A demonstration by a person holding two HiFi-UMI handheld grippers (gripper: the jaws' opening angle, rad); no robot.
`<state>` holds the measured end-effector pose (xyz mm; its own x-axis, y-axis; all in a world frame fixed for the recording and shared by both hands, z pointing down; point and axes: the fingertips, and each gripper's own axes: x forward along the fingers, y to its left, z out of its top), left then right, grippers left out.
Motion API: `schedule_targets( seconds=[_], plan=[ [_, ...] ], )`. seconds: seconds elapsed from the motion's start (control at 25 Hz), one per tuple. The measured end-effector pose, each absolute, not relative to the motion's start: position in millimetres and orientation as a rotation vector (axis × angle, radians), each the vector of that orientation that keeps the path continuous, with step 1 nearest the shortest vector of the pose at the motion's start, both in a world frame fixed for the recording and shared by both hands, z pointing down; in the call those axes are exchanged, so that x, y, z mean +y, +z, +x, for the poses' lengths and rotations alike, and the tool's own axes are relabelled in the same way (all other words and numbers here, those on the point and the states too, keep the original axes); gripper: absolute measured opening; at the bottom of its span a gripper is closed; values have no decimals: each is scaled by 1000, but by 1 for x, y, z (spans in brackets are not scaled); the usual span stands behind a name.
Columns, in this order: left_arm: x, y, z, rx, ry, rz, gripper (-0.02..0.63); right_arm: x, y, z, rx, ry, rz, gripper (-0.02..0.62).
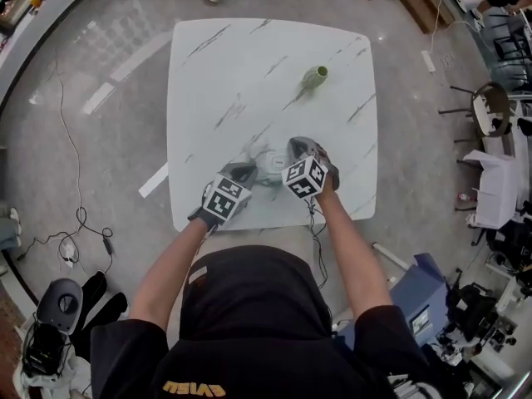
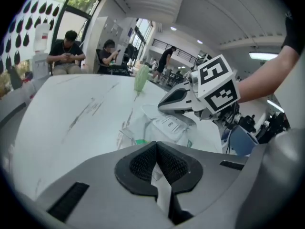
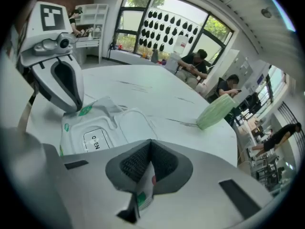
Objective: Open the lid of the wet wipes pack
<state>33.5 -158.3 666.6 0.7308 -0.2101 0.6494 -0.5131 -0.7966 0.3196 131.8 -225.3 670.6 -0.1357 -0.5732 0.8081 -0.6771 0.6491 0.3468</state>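
Observation:
The wet wipes pack (image 1: 270,167) lies near the table's front edge, between both grippers. In the right gripper view its white top (image 3: 95,137) bears an OPEN label, and a rounded white lid panel (image 3: 135,126) lies flat beside it. My left gripper (image 2: 156,149) is shut on a thin white edge of the pack's wrapper. It shows in the right gripper view as the left gripper (image 3: 71,104), pinching the pack's far corner. My right gripper (image 3: 149,149) is shut on the near edge, where green and red print shows between the pads. The right gripper (image 2: 177,98) hangs over the pack (image 2: 169,127).
A green ribbed vase (image 1: 314,76) stands further back on the white marble table (image 1: 249,73); the same vase (image 3: 217,111) is right of the pack. Several people sit at a counter beyond the table. Cables and equipment lie on the floor around it.

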Motion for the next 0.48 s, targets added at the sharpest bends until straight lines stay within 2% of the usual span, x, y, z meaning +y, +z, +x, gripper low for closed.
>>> schedule_targets(
  seconds=[0.48],
  plan=[
    [-153,530,-3,-801,627,2777,18,-158,541,155,-1958,341,1644,0]
  ],
)
